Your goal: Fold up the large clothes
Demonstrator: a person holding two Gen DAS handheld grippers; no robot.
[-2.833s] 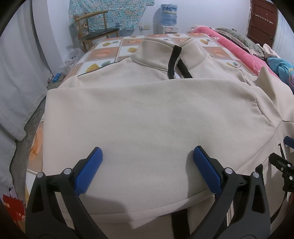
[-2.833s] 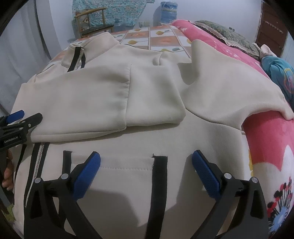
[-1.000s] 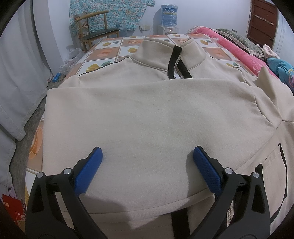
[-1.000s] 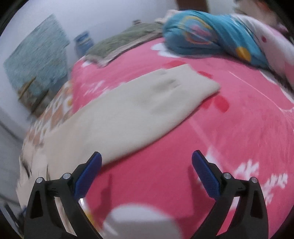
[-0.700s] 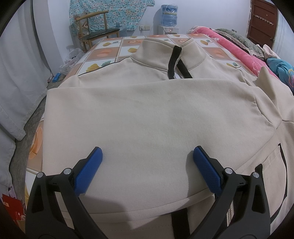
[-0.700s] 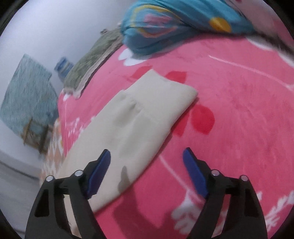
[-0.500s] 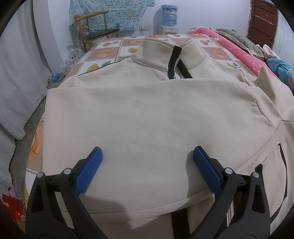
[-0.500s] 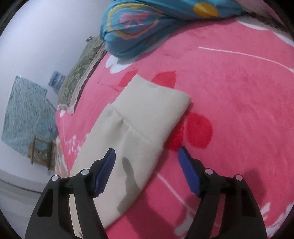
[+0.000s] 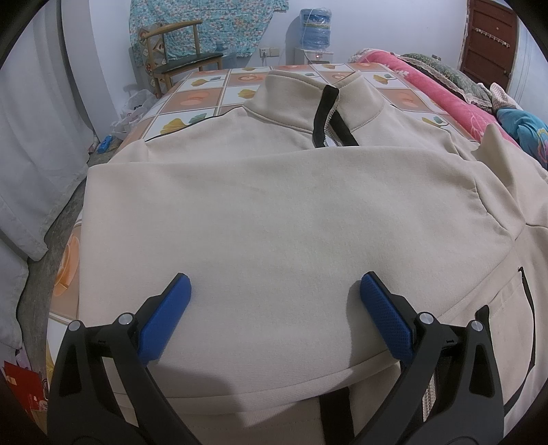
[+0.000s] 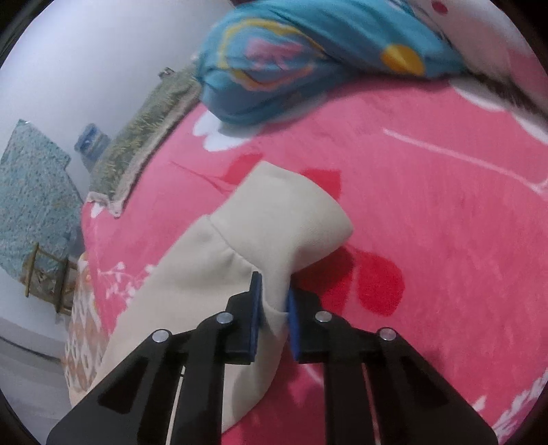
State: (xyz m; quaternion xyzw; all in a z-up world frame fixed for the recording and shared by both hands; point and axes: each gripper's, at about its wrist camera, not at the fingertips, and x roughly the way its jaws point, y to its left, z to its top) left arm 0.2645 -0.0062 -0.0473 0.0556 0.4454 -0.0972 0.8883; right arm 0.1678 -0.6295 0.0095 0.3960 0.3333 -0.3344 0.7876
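A large beige zip jacket (image 9: 274,205) lies spread on the bed, collar at the far side, one sleeve folded across its chest. My left gripper (image 9: 274,294) hovers open just over that folded sleeve, blue pads wide apart with nothing between them. In the right wrist view the jacket's other sleeve (image 10: 212,274) stretches out over the pink blanket (image 10: 428,205). My right gripper (image 10: 274,291) is closing on it, and its blue pads pinch a bunch of sleeve fabric just behind the cuff (image 10: 287,212).
A blue patterned bundle (image 10: 308,58) lies on the blanket beyond the cuff. A green pillow (image 10: 147,116) sits to the left of it. A wooden chair (image 9: 178,51) and a water dispenser (image 9: 315,30) stand past the bed's far edge. White curtain (image 9: 34,143) hangs on the left.
The right gripper swung over the pink blanket to the outstretched sleeve, rolled, and its jaws came together on the fabric behind the cuff. The left gripper stayed still and open.
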